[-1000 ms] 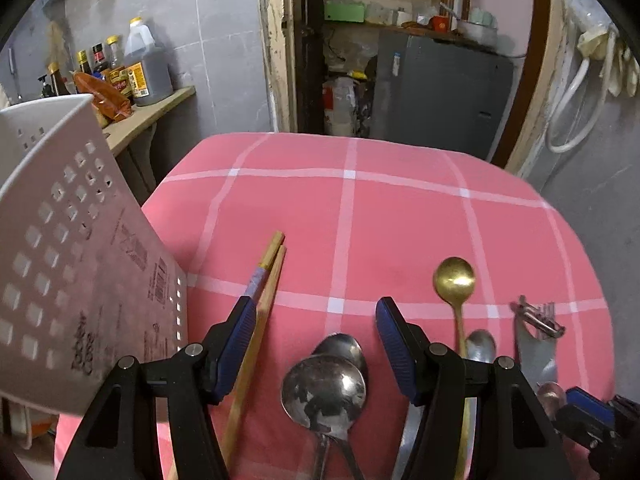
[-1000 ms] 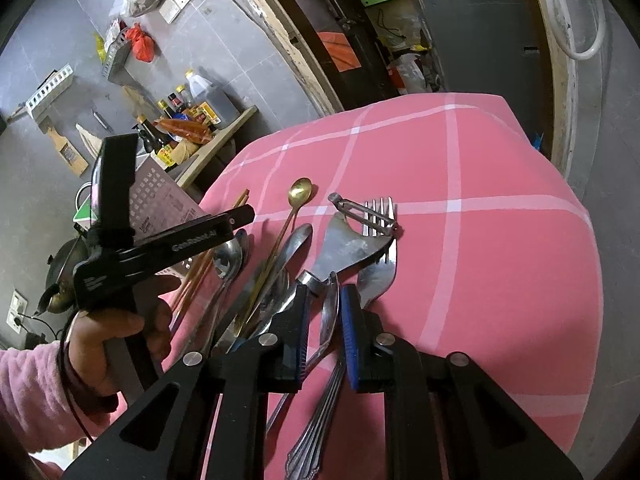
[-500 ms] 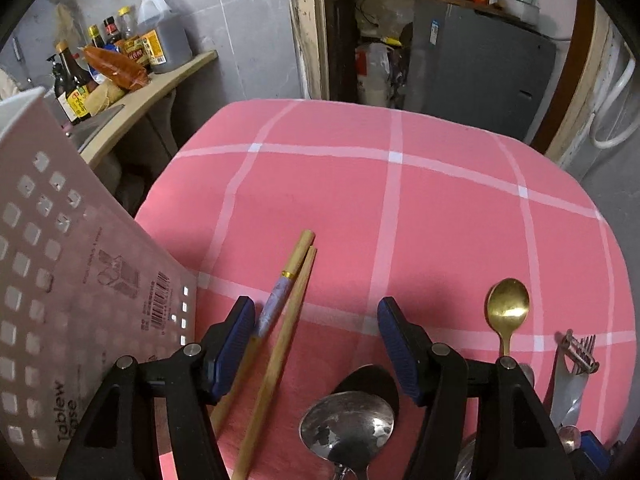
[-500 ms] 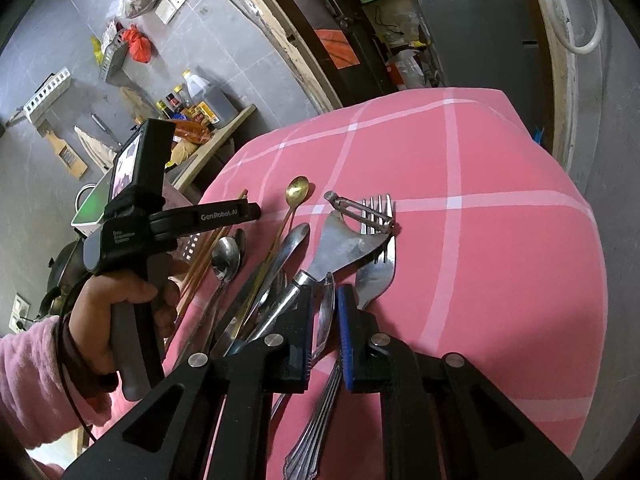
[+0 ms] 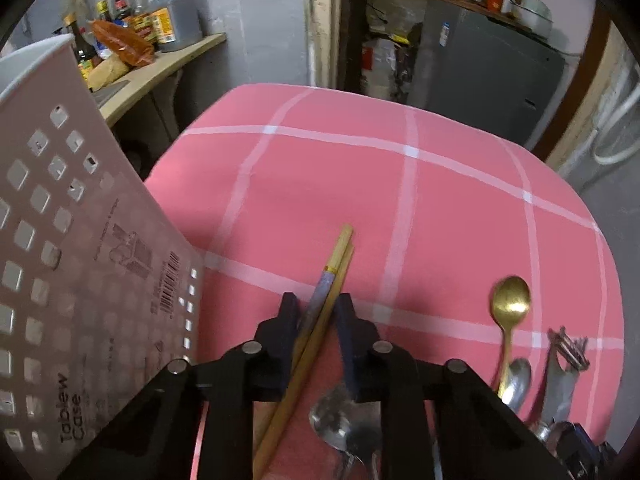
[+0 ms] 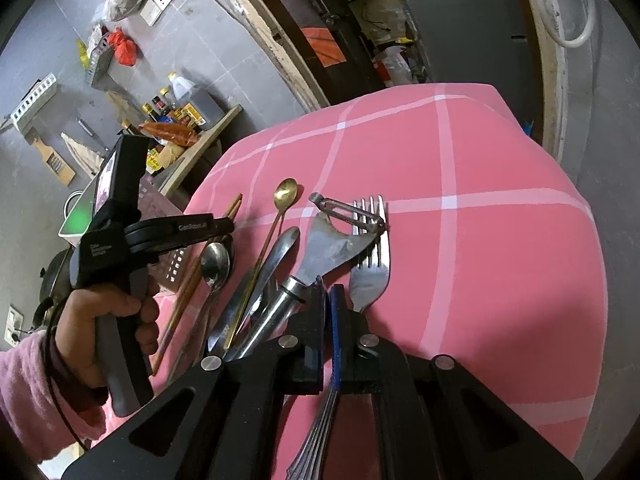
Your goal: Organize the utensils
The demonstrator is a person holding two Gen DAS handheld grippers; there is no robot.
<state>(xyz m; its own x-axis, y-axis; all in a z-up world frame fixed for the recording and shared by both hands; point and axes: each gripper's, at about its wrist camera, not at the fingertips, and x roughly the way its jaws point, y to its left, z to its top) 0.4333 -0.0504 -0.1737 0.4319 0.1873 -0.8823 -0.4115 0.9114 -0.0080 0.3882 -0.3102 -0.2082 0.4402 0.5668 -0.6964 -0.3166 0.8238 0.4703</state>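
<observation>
The left gripper (image 5: 318, 312) is closing its black jaws around a pair of wooden chopsticks (image 5: 340, 254) — one with a bluish painted band — lying on the pink tablecloth with white check lines (image 5: 400, 200); whether the pads are already pressing the sticks cannot be told. The right gripper (image 6: 326, 300) is pressing its blue-lined jaws together on the handle of a silver table fork (image 6: 370, 264), its tines resting beside a steel Y-shaped peeler (image 6: 332, 240); a gold-coloured spoon (image 6: 285, 194) and several steel spoons (image 6: 216, 266) are lying between the two. A white perforated plastic cutlery holder (image 5: 60, 280) is standing just left of the chopsticks — its label reading "Tablew… Case"; the left tool's side lettering is too small to read with confidence.
</observation>
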